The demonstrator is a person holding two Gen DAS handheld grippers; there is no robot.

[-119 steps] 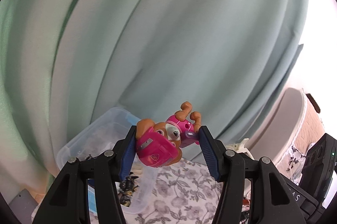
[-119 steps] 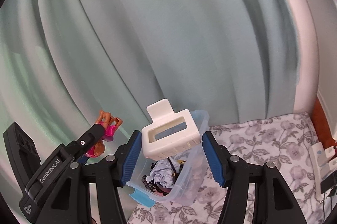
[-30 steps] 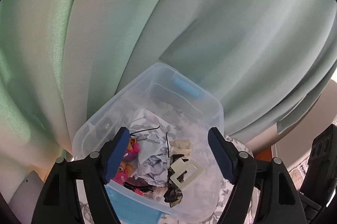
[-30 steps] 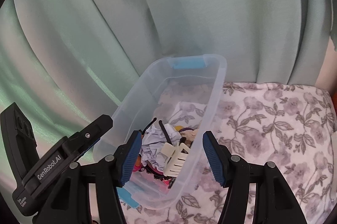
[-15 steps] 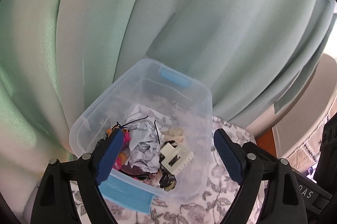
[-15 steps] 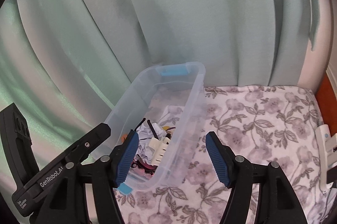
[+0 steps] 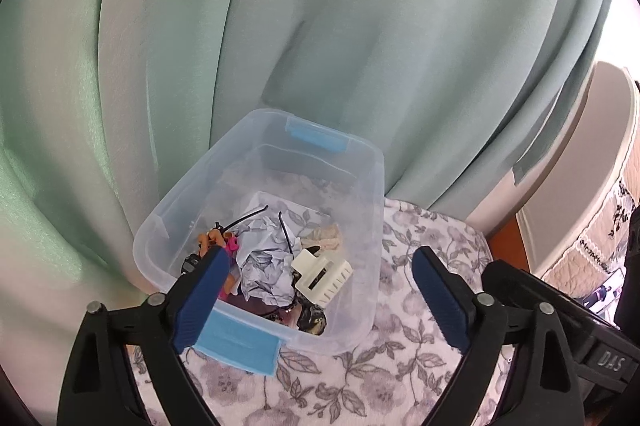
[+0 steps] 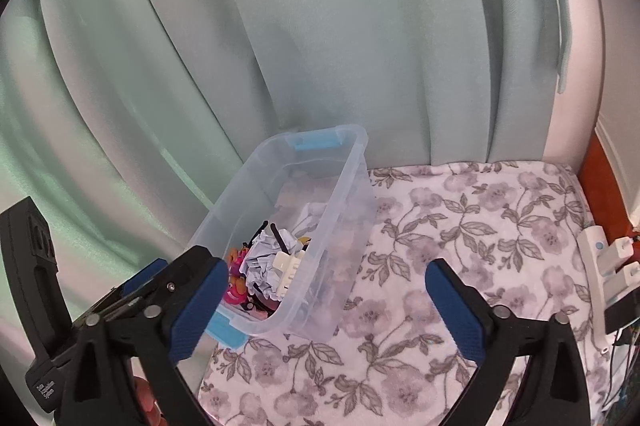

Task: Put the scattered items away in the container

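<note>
- A flowered cloth [image 8: 460,246], white with grey blooms and leaves, is covering the surface and filling the lower right of the right wrist view.
- A pale green curtain [image 8: 320,26] is hanging in long folds across the whole upper half of both views, coming down right behind the cloth.
- The clear plastic bin [image 7: 372,186] with blue handles is sitting at the far left part of the cloth, its back end close against the curtain; in the left wrist view it is lying at lower centre.
- Inside the bin a white clip [image 7: 322,276], crumpled paper [image 7: 262,266] and a pink toy [image 8: 236,288] are lying heaped together toward the near end.
- The left gripper [image 7: 316,300] is hanging above the near end of the bin, its jaws opening wide with nothing pressed between the blue pads.
- The right gripper [image 8: 324,310] is hovering over the bin's near right corner, jaws also opening, gripping nothing.
- To the right of the bin the cloth is lying bare all the way to its right edge.
- At that edge a white power strip [image 8: 596,266] is resting, with an orange-brown strip of wood showing behind it.
- At the far right of the left wrist view a pale rounded piece of furniture is standing beyond the curtain.
</note>
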